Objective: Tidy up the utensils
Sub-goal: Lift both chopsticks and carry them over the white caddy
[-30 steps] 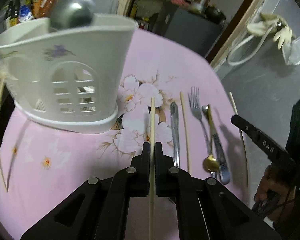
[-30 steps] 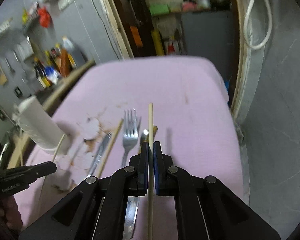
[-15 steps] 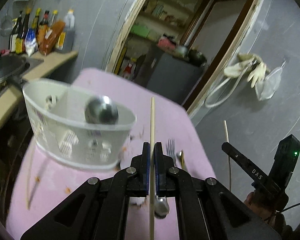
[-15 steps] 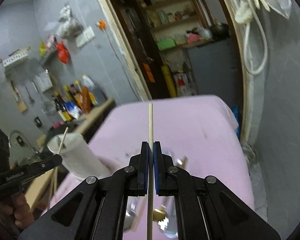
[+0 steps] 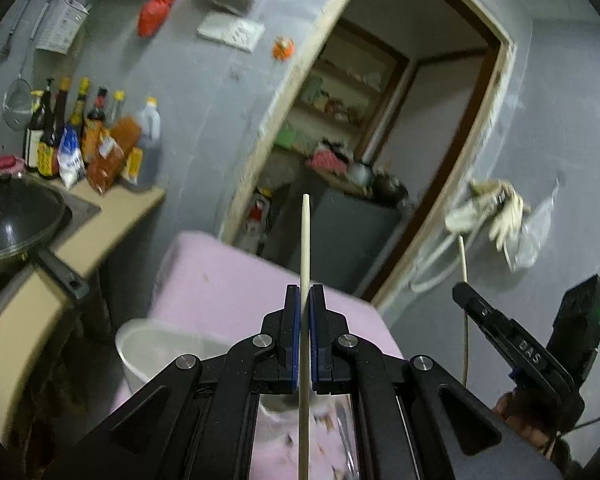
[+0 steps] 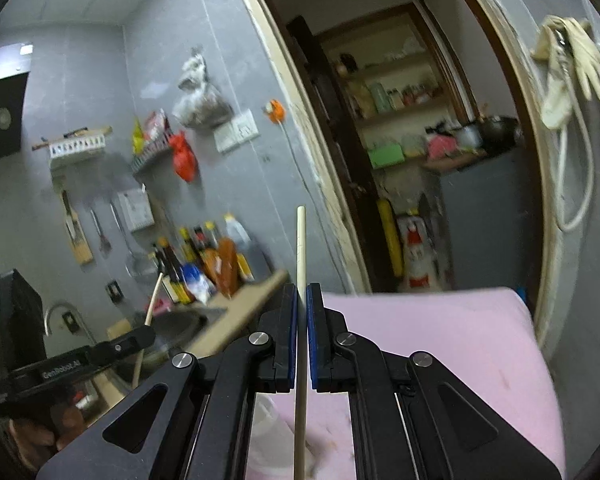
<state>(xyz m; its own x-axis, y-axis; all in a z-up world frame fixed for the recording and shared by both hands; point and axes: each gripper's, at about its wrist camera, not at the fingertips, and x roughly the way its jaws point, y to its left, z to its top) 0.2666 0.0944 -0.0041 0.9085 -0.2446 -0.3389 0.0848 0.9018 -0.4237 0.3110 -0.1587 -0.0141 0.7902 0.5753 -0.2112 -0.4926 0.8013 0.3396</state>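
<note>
My left gripper (image 5: pixel 304 292) is shut on a pale wooden chopstick (image 5: pixel 304 248) that sticks up past the blue pads. My right gripper (image 6: pixel 301 290) is shut on a second chopstick (image 6: pixel 300 244) in the same way. Both are raised above the pink tablecloth (image 5: pixel 228 284). The white utensil holder (image 5: pixel 156 344) stands low and left of the left gripper, partly hidden by it. In the left wrist view the right gripper (image 5: pixel 462 292) shows at the right with its chopstick (image 5: pixel 464 264). The right wrist view has the left gripper (image 6: pixel 150 330) at lower left. The other utensils are hidden under the grippers.
A counter (image 5: pixel 100 236) at the left carries a black wok (image 5: pixel 16 224) and several sauce bottles (image 5: pixel 80 136). Behind the table (image 6: pixel 440 328) is a doorway (image 6: pixel 400 160) into a pantry with shelves. White gloves (image 5: pixel 496 212) and a hose hang on the right wall.
Both grippers have risen and tilted up with their chopsticks. The fork, spoon and knife on the cloth have dropped out of view, and the holder has sunk to the bottom left.
</note>
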